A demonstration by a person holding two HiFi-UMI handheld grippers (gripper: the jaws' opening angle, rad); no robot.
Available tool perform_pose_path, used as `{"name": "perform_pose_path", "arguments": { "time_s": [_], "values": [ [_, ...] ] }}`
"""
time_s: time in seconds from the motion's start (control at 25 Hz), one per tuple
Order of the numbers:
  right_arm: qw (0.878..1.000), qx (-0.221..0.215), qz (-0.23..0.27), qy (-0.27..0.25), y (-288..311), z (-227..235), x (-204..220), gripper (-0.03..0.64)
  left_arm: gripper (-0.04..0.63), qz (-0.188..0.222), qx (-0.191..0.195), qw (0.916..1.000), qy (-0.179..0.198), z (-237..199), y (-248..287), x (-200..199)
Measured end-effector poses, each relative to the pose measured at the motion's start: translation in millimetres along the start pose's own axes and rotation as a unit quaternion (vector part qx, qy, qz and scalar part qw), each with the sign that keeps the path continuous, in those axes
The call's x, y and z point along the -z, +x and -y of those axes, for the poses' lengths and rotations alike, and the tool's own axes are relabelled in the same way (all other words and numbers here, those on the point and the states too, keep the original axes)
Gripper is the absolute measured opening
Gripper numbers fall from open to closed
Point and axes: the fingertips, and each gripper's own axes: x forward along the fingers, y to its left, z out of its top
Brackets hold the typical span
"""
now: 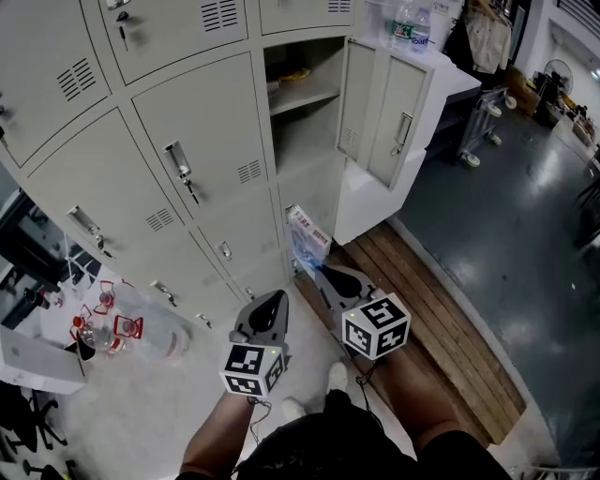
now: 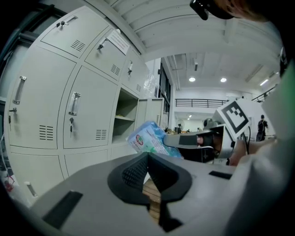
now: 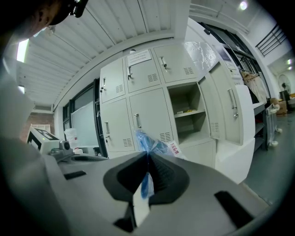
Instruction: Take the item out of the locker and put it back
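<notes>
Pinching crinkly blue plastic packet [image 1: 307,239]: dark, ribbed right tool [image 3: 147,156].

The lockers [image 1: 187,159] are ranged across the left and top of the head view. One compartment [image 1: 305,127] is open, its door [image 1: 386,117] swung out to the right. A shelf [image 1: 305,97] is set across it, and an object [image 1: 298,73] is laid on the shelf. Below that compartment, just before the locker fronts, a packet [image 1: 307,239] is pinched in the right claw [image 1: 314,272]. The left claw [image 1: 275,300] is placed just left of it. Boards [image 1: 441,319] are laid on the floor [image 1: 506,216] to the right. Bottles [image 1: 411,26] are stood on a cabinet [image 1: 459,80] behind the door.
</notes>
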Motion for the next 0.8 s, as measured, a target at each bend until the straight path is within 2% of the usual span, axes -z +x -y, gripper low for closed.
{"name": "perform_pose_path", "arguments": {
  "time_s": [0.44, 0.8],
  "values": [
    [1.000, -0.022, 0.003, -0.020, 8.9, 62.3, -25.9, 0.014, 0.003, 0.007, -0.018, 0.9998, 0.000, 15.2, 62.9, -18.0],
    [0.997, -0.045, 0.002, -0.069, 23.9, 113.4, -46.2, 0.014, 0.003, 0.018, -0.045, 0.9988, -0.003, 19.4, 118.2, -32.9]
  ]
}}
